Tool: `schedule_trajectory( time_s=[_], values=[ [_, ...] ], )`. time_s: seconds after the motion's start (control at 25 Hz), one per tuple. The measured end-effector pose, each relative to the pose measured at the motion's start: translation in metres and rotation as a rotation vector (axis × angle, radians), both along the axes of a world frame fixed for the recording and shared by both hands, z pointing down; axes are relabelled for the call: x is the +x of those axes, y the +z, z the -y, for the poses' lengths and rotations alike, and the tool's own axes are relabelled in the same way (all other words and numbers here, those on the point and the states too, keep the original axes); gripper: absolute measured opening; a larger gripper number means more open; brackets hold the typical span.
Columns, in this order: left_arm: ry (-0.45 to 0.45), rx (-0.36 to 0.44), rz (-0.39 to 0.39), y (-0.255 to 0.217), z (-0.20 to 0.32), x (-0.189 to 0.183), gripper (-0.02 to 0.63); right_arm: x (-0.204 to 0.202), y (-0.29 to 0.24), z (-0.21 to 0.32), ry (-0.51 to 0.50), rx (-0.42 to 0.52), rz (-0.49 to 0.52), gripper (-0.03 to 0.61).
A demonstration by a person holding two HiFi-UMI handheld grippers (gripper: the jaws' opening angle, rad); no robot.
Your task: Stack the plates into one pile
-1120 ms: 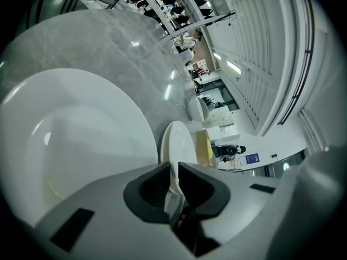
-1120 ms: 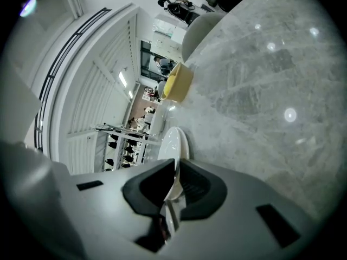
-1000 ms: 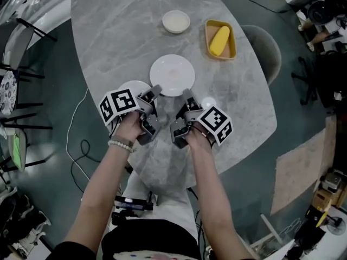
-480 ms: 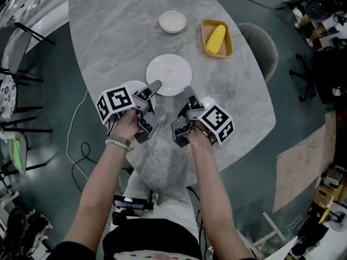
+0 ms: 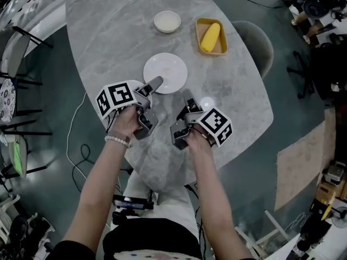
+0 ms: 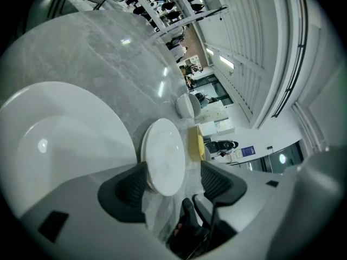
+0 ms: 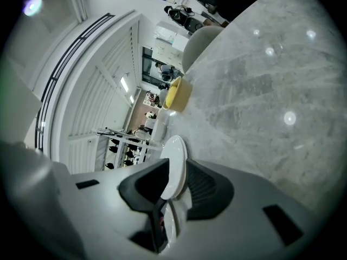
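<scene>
A white plate (image 5: 165,72) lies flat on the grey marble table (image 5: 108,31), in front of both grippers. A second, larger-looking white plate (image 6: 54,145) lies just to its left, mostly hidden under the left marker cube in the head view. My left gripper (image 5: 153,85) has just been opening. Its jaws stand wide with the middle plate's (image 6: 162,156) near-left rim between them, and the right pad is clear of it. My right gripper (image 5: 187,97) has also just been opening. The plate's (image 7: 176,161) near-right rim shows edge-on in its narrow gap, and the plate still rests on the table.
A small white bowl (image 5: 167,21) sits at the far side of the table. A yellow tray (image 5: 203,45) holding a yellow corn-like piece (image 5: 211,37) stands to its right. Chairs stand beside the table and cables run across the floor. The table's near edge is under my wrists.
The left gripper's upper finger has swung out over the plate's near-left rim as its jaws spread. Both hands stay about where they were, and the view has shifted slightly.
</scene>
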State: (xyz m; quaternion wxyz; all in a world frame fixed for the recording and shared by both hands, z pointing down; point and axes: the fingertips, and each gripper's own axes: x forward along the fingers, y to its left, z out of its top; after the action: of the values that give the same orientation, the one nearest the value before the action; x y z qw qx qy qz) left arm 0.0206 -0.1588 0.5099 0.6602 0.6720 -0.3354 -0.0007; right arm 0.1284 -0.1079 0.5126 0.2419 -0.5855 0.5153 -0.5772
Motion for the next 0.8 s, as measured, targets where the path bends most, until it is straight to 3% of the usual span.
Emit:
schedule_trajectory(
  time_s=[0.28,0.52,0.8],
  values=[
    [0.093,0.013,0.067,-0.002,-0.004,0.008,0.345,0.001,-0.006,-0.005,0.000,0.006,0.009,0.080],
    [0.106,0.017,0.103,0.000,-0.004,0.010,0.353,0.001,-0.008,-0.016,0.003,0.008,0.013,0.078],
    [0.059,-0.040,0.040,-0.001,-0.010,0.008,0.356,0.003,-0.012,-0.020,0.002,0.016,0.016,0.078]
  ],
)
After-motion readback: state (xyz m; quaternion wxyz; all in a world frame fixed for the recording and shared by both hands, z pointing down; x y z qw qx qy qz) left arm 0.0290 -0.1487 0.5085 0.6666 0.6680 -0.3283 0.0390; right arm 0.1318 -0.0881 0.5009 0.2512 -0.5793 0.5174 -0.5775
